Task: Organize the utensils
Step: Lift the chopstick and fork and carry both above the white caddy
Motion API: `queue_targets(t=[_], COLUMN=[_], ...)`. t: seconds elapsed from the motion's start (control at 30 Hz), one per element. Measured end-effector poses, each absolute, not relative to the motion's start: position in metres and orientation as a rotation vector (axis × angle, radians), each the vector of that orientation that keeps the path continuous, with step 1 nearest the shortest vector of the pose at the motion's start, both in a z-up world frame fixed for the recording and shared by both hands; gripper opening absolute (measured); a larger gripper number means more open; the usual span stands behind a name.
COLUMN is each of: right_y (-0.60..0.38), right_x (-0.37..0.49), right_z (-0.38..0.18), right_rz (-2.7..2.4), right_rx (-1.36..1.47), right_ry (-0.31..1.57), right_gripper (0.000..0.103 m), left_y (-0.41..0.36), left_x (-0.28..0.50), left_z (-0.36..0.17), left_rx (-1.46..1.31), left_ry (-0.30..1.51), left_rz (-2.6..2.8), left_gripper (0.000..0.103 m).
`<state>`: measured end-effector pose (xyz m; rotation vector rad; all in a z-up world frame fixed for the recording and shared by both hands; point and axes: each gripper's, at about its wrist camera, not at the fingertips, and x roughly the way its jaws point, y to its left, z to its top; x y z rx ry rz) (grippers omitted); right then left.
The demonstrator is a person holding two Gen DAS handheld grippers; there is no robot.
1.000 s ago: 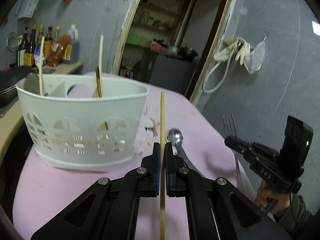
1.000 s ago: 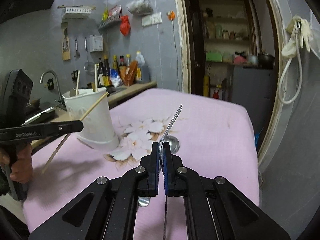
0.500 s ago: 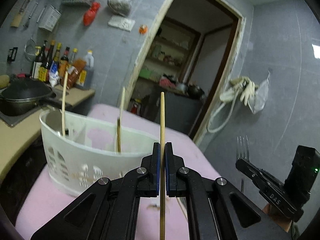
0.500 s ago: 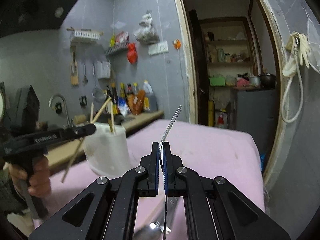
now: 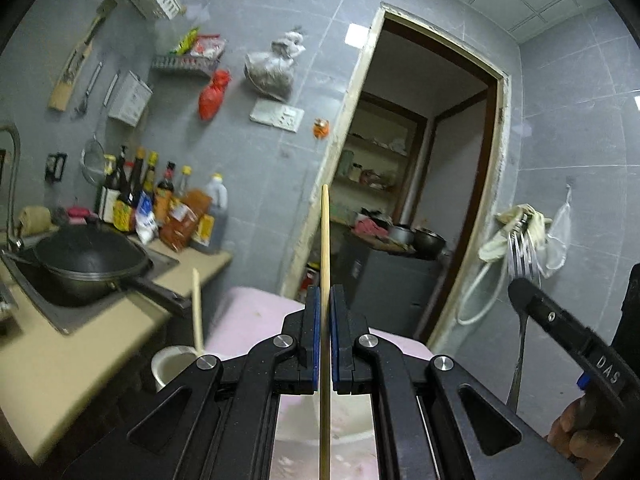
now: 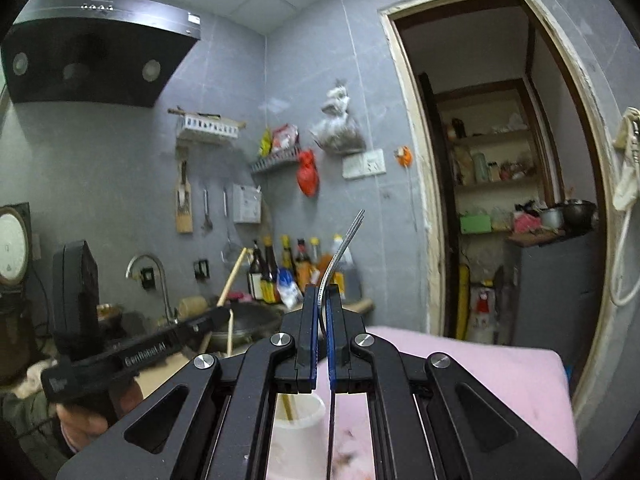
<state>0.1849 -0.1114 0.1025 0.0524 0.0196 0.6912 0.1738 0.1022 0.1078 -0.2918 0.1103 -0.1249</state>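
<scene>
My left gripper [image 5: 325, 292] is shut on a wooden chopstick [image 5: 325, 240] that stands upright, raised above the pink table [image 5: 248, 312]. My right gripper [image 6: 322, 292] is shut on a metal fork [image 6: 344, 244], tines up; the fork also shows in the left wrist view [image 5: 520, 252]. The white utensil holder [image 5: 176, 364] is low in the left wrist view, mostly hidden behind my fingers, with a chopstick [image 5: 197, 312] standing in it. It also shows in the right wrist view [image 6: 300, 412]. The left gripper appears in the right wrist view [image 6: 224, 314].
A kitchen counter [image 5: 72, 352] with a black wok [image 5: 88, 268] and several sauce bottles [image 5: 160, 208] lies to the left. A doorway [image 6: 500, 200] opens behind the pink table [image 6: 460, 364]. A range hood [image 6: 92, 48] hangs at the upper left.
Both grippers have tilted upward and risen with their utensils. The holder and table have dropped low in both views; the spoon on the table is out of sight.
</scene>
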Motion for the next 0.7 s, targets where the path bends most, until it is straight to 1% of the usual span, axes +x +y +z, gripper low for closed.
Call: queue_targets(t=[0.23, 0.47, 0.7], right_y=[-0.077, -0.055, -0.049], right_x=[0.204, 0.220, 0.231], right_z=[0.111, 0.102, 0.082], right_rz=[0.693, 0.653, 0.605], right_rx=[0.108, 0.164, 0.155], right_ry=[-0.059, -0.153, -0.149], right_gripper=[0.002, 0.002, 0.002], left_y=[0.137, 0.181, 0.197], left_x=[0.192, 0.211, 0.217], left_z=[0.114, 0.106, 0.089], left_rx=[-0.283, -0.388, -0.477], left_ry=[0.051, 0.001, -0.025], left_rz=[-0.023, 0.047, 0.083], left_gripper=[0.003, 0.003, 0.003])
